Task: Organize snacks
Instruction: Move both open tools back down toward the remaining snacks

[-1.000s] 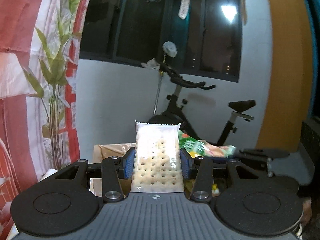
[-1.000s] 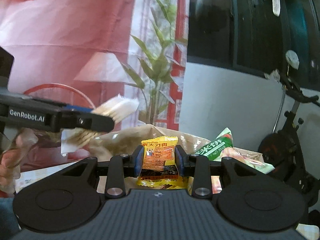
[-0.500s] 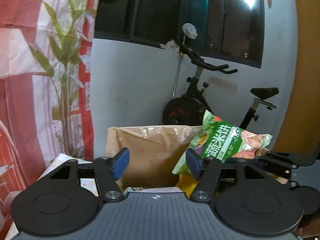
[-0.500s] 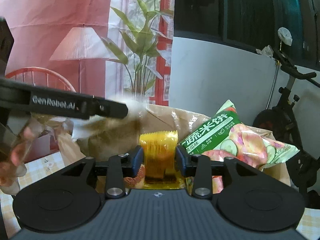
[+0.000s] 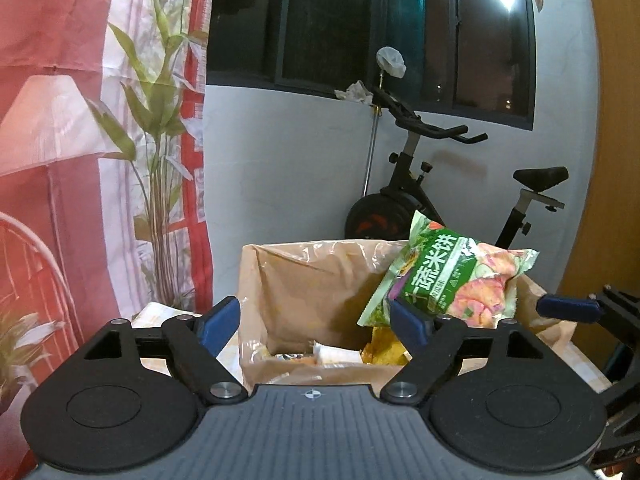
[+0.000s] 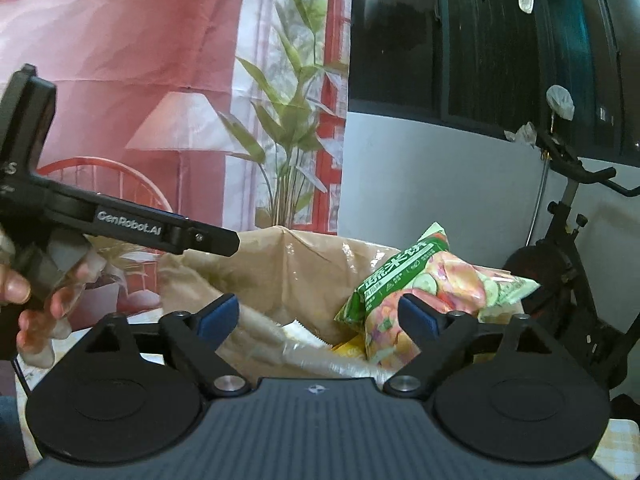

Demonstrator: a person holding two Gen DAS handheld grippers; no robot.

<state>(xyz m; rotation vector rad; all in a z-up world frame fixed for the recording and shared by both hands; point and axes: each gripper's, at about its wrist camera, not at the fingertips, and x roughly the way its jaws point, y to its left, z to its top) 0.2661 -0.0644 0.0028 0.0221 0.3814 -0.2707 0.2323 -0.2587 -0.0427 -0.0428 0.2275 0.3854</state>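
Your left gripper (image 5: 316, 322) hangs just above the open brown paper bag (image 5: 312, 280). Its jaws are apart and opening, and no snack is pressed between the blue pads (image 5: 219, 318); through the gap you see only the inside of the bag. Your right gripper (image 6: 318, 318) is also over the same bag, a little more from the side. Its jaws are opening wide too, and they hold nothing.

The big green snack pack (image 5: 448, 280) stands tilted in the right part of the bag, with its upper end sticking out over the rim. In the left wrist view its lower corner is just behind the right pad. At the bottom of the bag lie some smaller snacks: a pale packet (image 5: 334, 356) and something yellow (image 5: 384, 344) beside it. In the right wrist view there is a clear wrapper with a zigzag edge (image 6: 300, 334) and a bit of yellow under the green pack, but it is blurred, so I cannot tell exactly which snack is which.

In the right wrist view your left hand (image 6: 36, 300) is on the handle of the other gripper, at the left side. Behind the bag there is an exercise bike (image 5: 424, 184) by the grey wall, and a red curtain with a printed plant (image 5: 80, 120) is on the left.
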